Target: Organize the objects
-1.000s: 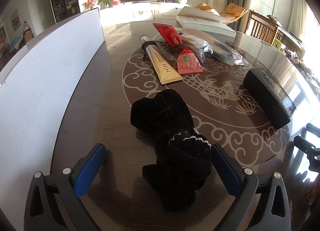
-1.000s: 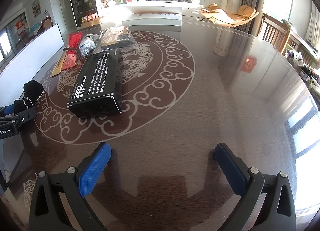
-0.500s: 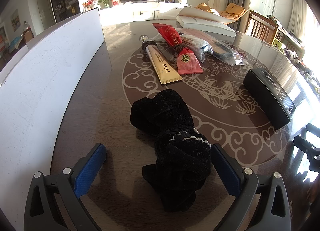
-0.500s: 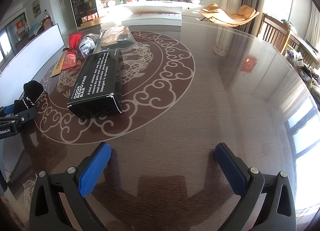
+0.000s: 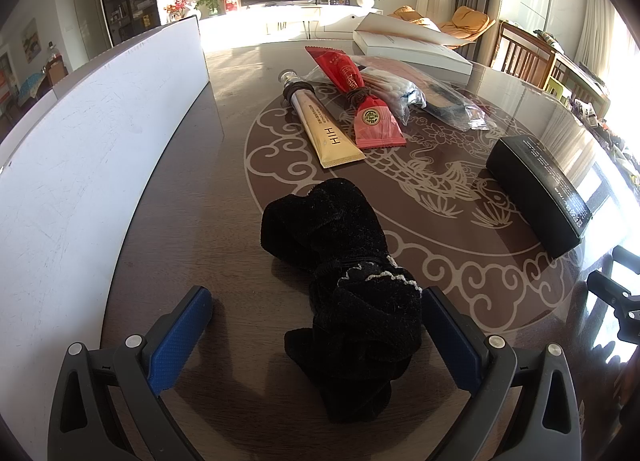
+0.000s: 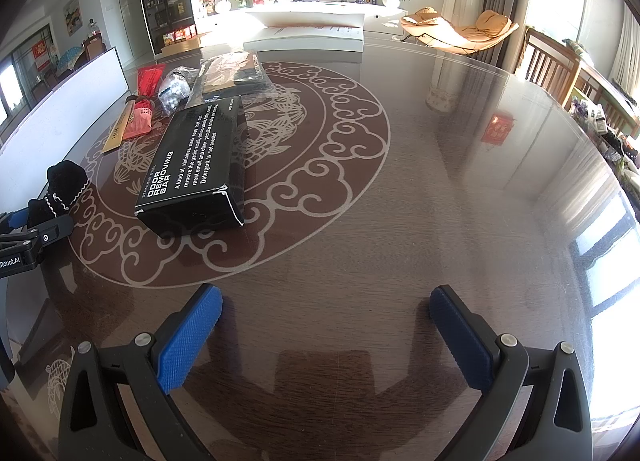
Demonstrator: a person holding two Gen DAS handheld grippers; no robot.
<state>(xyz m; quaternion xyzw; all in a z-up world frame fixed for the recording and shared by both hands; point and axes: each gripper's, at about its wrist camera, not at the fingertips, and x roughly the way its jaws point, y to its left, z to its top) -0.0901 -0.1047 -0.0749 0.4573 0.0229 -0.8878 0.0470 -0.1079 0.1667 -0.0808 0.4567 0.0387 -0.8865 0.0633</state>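
Observation:
A black velvet pouch with white trim lies on the dark table, its near end between the wide-apart blue pads of my left gripper, which is open. Beyond it lie a gold tube, a red packet, a clear bag of cotton swabs and a black box. In the right wrist view my right gripper stands open over bare table, with the black box ahead to the left and the pouch at the far left beside the left gripper.
A long white board stands upright along the table's left side. A flat white box and a clear-wrapped dark item sit at the far end. Wooden chairs stand past the right edge.

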